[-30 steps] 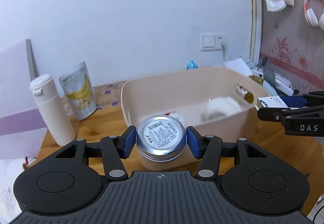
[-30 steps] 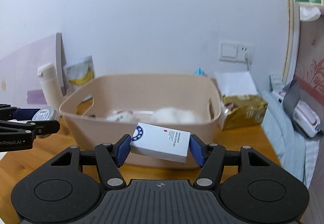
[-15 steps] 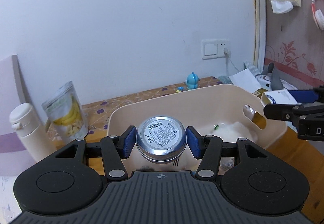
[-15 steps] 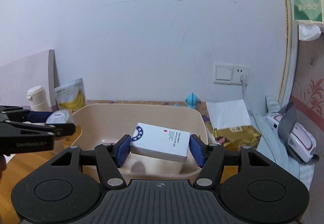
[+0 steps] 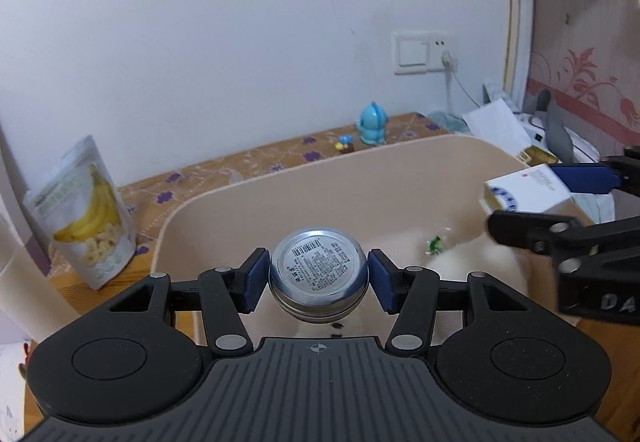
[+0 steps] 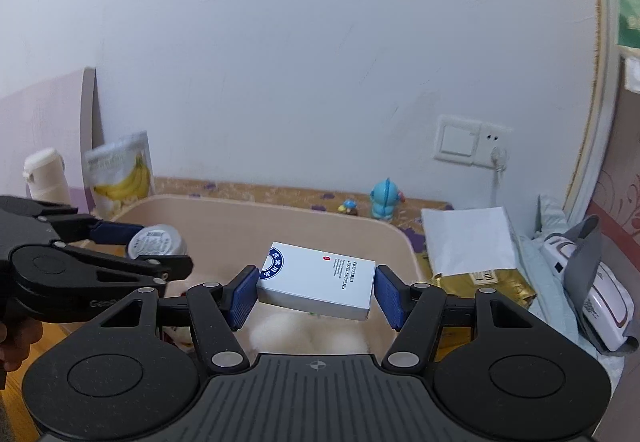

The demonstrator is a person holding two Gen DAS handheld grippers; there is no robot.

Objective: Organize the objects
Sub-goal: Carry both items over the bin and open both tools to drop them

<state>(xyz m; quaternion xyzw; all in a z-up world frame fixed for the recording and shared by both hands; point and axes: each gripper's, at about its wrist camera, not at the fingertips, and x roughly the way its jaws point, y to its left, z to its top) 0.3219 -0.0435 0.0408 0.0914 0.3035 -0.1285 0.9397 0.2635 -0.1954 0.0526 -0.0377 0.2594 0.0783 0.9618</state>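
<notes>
left claw (image 5: 319,281): clamped on a round silver metal tin (image 5: 319,274) with a printed label on its lid; blue pads touch both sides.
right claw (image 6: 316,292): clamped on a flat white cardboard box (image 6: 318,279) with a blue round emblem, held slightly tilted.
tin position: hanging inside the rim line of the beige plastic storage tub (image 5: 360,182), over its left part, above a white fluffy item (image 5: 492,262) lying on the bottom.
box position: over the right part of the same tub, above the fluffy item, not touching it.
what changed: 1 second ago both claws sat low in front of the tub's near wall, over the wooden table (image 5: 76,282); now both have risen and come forward over the opening, each load unchanged in its grip.
meaning for the task: the 2 carried things look ready for lowering and release into the tub.
left outside: a banana chip pouch (image 5: 86,218) and a white plastic bottle (image 6: 46,174) stand to the tub's left; likely next to sort.
risk: the 2 claws are near each other, so lowering together could make them bump.
</notes>
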